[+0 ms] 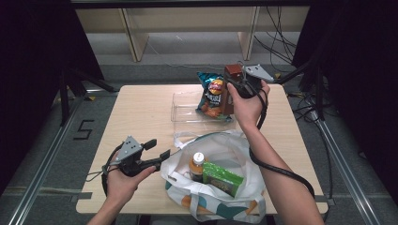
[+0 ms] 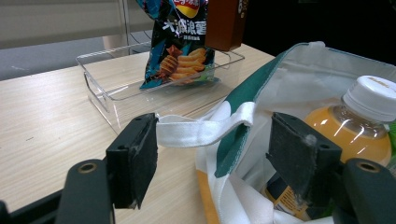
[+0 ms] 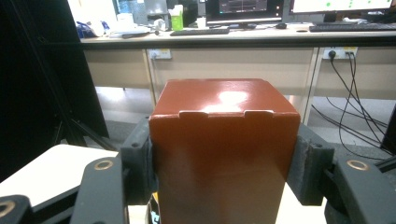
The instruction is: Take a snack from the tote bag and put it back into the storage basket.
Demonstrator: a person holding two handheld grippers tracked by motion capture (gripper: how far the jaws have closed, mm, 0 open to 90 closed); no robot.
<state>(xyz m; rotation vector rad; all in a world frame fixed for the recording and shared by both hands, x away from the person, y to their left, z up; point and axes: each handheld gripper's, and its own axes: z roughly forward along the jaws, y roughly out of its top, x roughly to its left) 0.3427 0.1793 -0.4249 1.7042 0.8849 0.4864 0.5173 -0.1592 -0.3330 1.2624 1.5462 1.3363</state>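
Observation:
My right gripper (image 1: 233, 83) is shut on a tall brown carton (image 1: 233, 75), held upright above the right end of a clear plastic tray (image 1: 187, 117). In the right gripper view the pads press both sides of the carton (image 3: 224, 154). A dark chips bag (image 1: 213, 96) leans in the tray beside the carton. A white and teal tote bag (image 1: 234, 197) lies open at the table's front, holding an orange drink bottle (image 1: 198, 164) and a green box (image 1: 221, 178). My left gripper (image 1: 154, 151) stands open at the bag's left edge, with the white bag handle (image 2: 205, 128) between its jaws.
The light wooden table (image 1: 141, 108) has bare room on its left half. Behind it are desk legs and cables (image 1: 281, 47) on the floor. Dark curtains flank both sides. In the left gripper view the tray (image 2: 107, 88), chips bag (image 2: 180, 42) and bottle (image 2: 359, 121) lie ahead.

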